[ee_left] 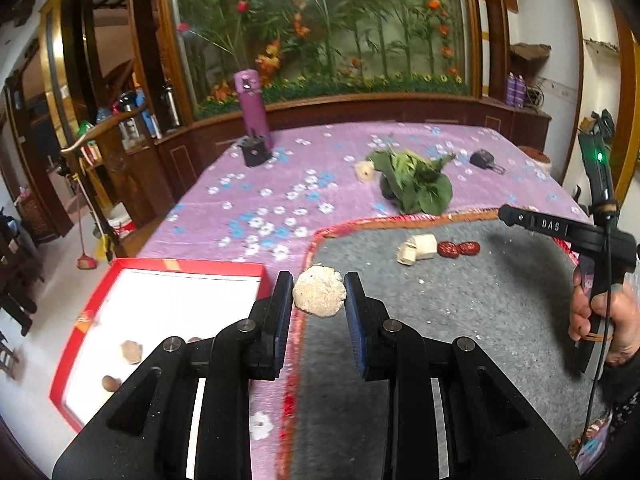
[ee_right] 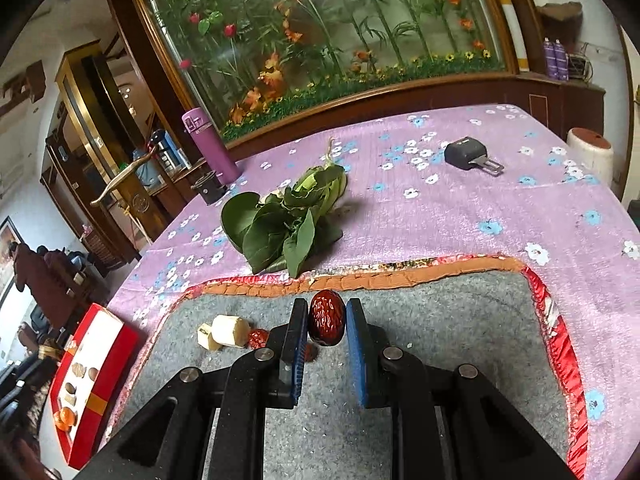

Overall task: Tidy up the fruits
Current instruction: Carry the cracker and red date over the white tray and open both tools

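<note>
Gripping a pale, rough round lump (ee_left: 319, 294), the left gripper (ee_left: 319, 300) had its blue pads pressed on the lump's two sides at the centre of the left wrist view, clear of the cloth below. What the coming move seemed to turn on was the red box (ee_left: 182, 267): it lay to the lower left of those fingers, just beyond the red edge of the grey mat (ee_left: 460, 320), with a few small brown pieces already on its white floor. So the lump probably had to travel left and slightly down.

Closed likewise, the right gripper (ee_right: 326, 322) pinched a wrinkled red date (ee_right: 327, 322), its long axis standing upright between the pads, over the mat's far edge. In the right wrist view the same box sat far off at the lower left, so the left hand was plainly the nearer. Two more dates (ee_left: 458, 249) and pale cut chunks (ee_left: 418, 249) lay on the mat's upper part.
</note>
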Available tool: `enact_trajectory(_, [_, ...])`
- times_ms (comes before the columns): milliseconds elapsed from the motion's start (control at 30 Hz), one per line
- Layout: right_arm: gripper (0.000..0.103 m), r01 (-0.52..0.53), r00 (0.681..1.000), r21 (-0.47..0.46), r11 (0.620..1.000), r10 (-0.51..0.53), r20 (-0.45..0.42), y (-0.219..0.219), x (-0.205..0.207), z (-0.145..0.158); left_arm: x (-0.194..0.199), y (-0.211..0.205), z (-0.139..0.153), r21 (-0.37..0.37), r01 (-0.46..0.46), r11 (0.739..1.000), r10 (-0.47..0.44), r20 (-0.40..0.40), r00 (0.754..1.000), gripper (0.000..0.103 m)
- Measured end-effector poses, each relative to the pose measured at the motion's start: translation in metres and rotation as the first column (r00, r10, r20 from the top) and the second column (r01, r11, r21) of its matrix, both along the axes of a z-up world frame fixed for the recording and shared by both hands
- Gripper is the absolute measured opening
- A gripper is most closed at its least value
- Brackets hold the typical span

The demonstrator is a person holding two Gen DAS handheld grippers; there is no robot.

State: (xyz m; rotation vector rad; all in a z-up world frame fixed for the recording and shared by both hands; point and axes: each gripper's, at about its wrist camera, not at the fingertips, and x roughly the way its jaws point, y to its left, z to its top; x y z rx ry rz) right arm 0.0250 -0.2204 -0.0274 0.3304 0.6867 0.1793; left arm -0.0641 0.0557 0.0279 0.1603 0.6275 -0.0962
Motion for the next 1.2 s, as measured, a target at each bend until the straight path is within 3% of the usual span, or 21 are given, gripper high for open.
enact_trajectory(533, [0.019, 0.054, 0.998, -0.029, 0.998, -0.053, 0.030, -0.001, -0.007, -0.001, -0.023, 0.042, 0.014, -0.002, -0.105, 0.994, 0.105, 0.090, 0.990, 0.025])
enact_trajectory(900, [0.019, 0.048, 0.998, -0.054, 0.997, -0.045, 0.045, 0.012, -0.011, 0.000, -0.022, 0.065, 0.009, -0.008, -0.161, 0.987, 0.161, 0.092, 0.983, 0.025])
enact_trajectory(1200, [0.019, -0.035, 0.992, -0.063, 0.997, 0.042, 0.119, 0.061, -0.032, 0.016, -0.021, 0.077, 0.005, -0.019, -0.180, 0.983, 0.181, 0.082, 0.980, 0.025])
